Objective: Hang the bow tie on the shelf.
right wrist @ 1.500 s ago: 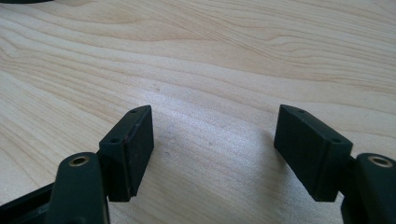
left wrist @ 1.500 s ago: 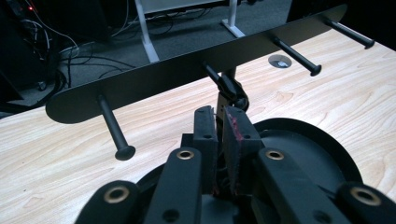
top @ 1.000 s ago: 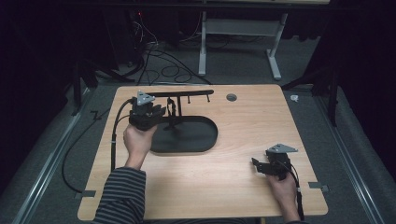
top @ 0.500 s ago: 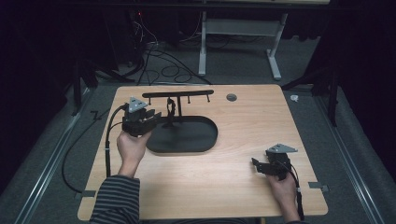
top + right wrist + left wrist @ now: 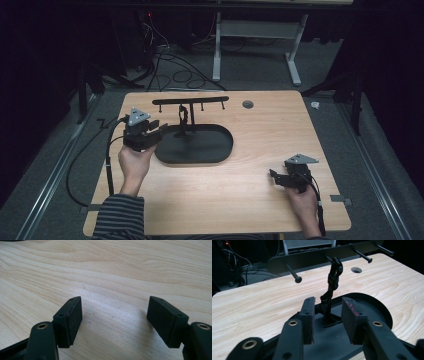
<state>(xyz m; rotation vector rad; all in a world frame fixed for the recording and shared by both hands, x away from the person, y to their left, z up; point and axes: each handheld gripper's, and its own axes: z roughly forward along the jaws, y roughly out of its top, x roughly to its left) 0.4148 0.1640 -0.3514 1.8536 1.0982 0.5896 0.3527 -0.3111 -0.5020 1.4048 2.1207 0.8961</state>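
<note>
Wooden table, black stand's peg bar running left-right, left claw spread, right claw spread.

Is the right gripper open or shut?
Open. In the right gripper view, the right gripper has its jaws spread wide, bare wooden table showing between them, nothing held.

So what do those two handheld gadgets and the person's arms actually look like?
Both are black. The left gripper and right gripper each carry a grey three-cornered plate on top and trail a black cable. Each has two blocky black jaws with brass-coloured rivets; one left pad shows reddish marks. The left forearm wears a dark striped sleeve.
</note>
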